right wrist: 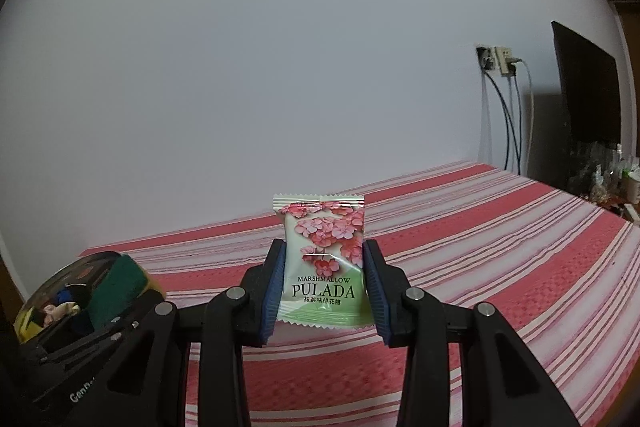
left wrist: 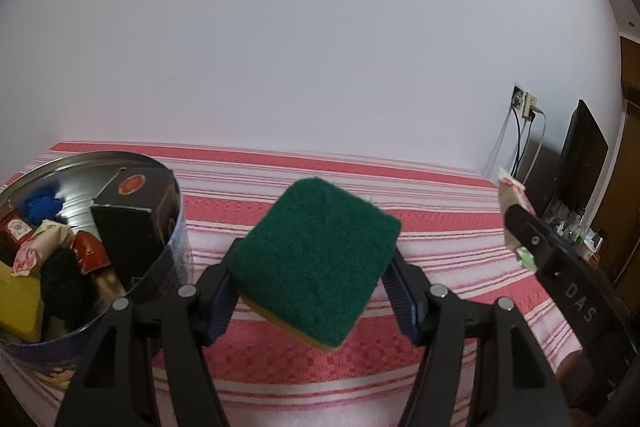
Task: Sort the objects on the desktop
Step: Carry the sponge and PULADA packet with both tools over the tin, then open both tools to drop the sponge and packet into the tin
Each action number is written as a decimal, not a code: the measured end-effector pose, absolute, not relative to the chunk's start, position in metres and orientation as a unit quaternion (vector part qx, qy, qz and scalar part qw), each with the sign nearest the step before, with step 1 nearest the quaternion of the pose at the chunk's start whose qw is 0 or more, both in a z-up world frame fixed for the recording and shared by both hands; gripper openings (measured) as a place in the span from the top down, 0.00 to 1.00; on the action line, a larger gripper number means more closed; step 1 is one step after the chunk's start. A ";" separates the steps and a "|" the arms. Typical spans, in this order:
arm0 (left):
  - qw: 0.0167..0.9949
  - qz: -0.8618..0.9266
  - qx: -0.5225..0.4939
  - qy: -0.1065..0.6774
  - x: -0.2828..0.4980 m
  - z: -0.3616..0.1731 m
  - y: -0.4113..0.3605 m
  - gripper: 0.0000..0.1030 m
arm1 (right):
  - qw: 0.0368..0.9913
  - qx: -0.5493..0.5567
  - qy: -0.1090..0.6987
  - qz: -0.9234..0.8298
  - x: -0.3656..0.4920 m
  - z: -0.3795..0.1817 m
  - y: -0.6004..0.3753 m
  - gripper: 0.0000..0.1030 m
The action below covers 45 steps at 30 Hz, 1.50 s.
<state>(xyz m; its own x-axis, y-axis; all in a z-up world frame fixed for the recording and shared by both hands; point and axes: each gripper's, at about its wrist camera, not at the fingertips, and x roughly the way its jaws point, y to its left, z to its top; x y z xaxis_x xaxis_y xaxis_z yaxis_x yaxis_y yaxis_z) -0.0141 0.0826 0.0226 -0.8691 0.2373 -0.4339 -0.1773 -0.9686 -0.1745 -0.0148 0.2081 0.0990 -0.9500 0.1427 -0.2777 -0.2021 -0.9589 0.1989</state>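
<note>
Left wrist view: the left tongs (left wrist: 316, 291) are closed on a scouring sponge (left wrist: 316, 263), dark green scrubbing side up with a thin yellow layer showing along its lower edge. Blue pads press on the sponge from both sides, and it is held clear above the worktop (left wrist: 440, 227), which is covered by a cloth in red, pink and white stripes. To the left stands a round metal tin (left wrist: 176, 227), open at the top and already holding things: a black box (left wrist: 128, 223) leaning against its wall, something blue (left wrist: 40, 207) at the back, small red packets (left wrist: 90, 251), a floral wrapped sweet (left wrist: 38, 247), something black, and a yellow sponge (left wrist: 18, 303) at the near left. At the right edge the right tongs (left wrist: 520, 227) show side on, gripping a pink-flowered packet.

Right wrist view: the right tongs (right wrist: 324, 283) stand narrow, clamped on a marshmallow packet (right wrist: 324, 259), upright between the blue pads, above the striped worktop. The packet is pale green and white with pink blossoms and reads MARSHMALLOW PULADA. At lower left the left tongs hold the green sponge just beside the tin's rim. A plain white wall (right wrist: 280, 67) fills the background, with a wall socket (right wrist: 498, 61) and hanging cables to the right, next to a dark flat screen (right wrist: 584, 87).
</note>
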 end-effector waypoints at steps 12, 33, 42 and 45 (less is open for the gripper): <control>0.058 0.968 -0.235 -0.070 -0.002 0.036 0.045 0.37 | 0.002 -0.147 0.106 0.983 -0.014 0.102 0.152 0.60; -0.077 0.964 -0.228 -0.113 0.012 0.044 -0.082 0.37 | -0.143 -0.125 0.039 0.981 -0.039 0.131 0.024 0.60; -0.109 0.960 -0.229 -0.118 0.006 0.046 -0.109 0.37 | -0.152 -0.128 0.035 0.979 -0.064 0.140 0.007 0.60; -0.113 0.959 -0.233 -0.119 0.003 0.044 -0.113 0.37 | -0.155 -0.134 0.028 0.978 -0.072 0.142 0.000 0.60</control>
<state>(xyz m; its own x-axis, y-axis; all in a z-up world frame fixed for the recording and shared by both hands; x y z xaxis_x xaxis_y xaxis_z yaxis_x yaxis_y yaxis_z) 0.0028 -0.1128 0.0445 -0.8659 -0.1620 -0.4732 0.2724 -0.9462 -0.1745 -0.0721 -0.0001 0.1423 -0.9162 -0.3106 -0.2530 0.2955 -0.9504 0.0967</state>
